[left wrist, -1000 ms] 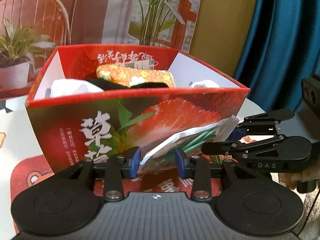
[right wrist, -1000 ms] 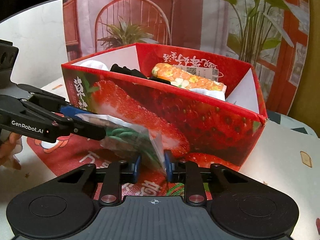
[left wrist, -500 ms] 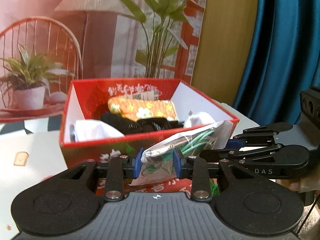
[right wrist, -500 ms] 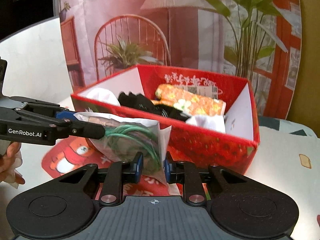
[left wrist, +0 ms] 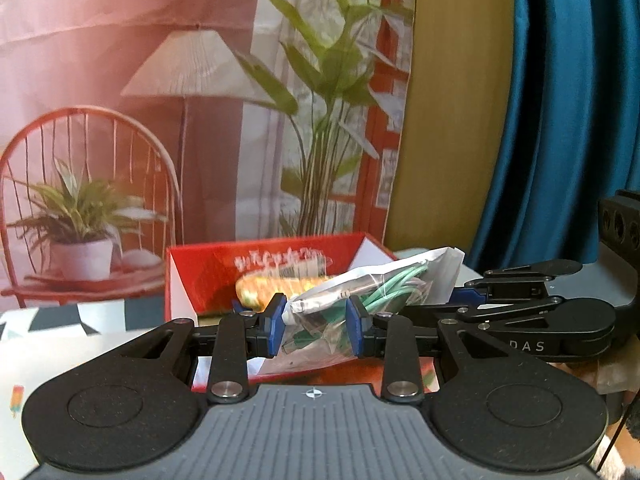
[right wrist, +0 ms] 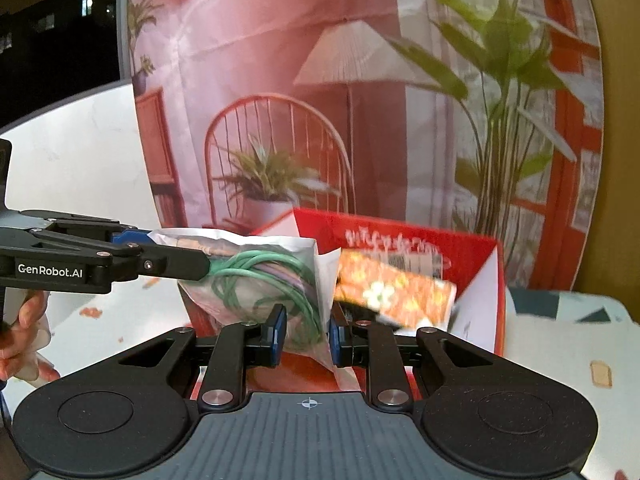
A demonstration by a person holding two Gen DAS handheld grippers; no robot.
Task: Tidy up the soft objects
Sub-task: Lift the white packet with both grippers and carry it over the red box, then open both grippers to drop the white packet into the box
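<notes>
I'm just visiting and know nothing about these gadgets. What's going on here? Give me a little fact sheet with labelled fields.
Held item: clear plastic bag with coiled green cable inside
Left gripper: fingers closed on the bag
Right gripper: fingers closed on the same bag
Bag position: lifted, in front of the red box
Container: red box, open top
Already in box: orange flowered pouch
Backdrop: printed chair, lamp and plants

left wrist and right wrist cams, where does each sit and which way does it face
Left wrist: on the left gripper, facing the red box; its fingers clamp the cable bag; the right gripper enters from the right.
Right wrist: on the right gripper, facing the same box; the left gripper and a hand show.
Shared: bag, box, orange floral pouch.
</notes>
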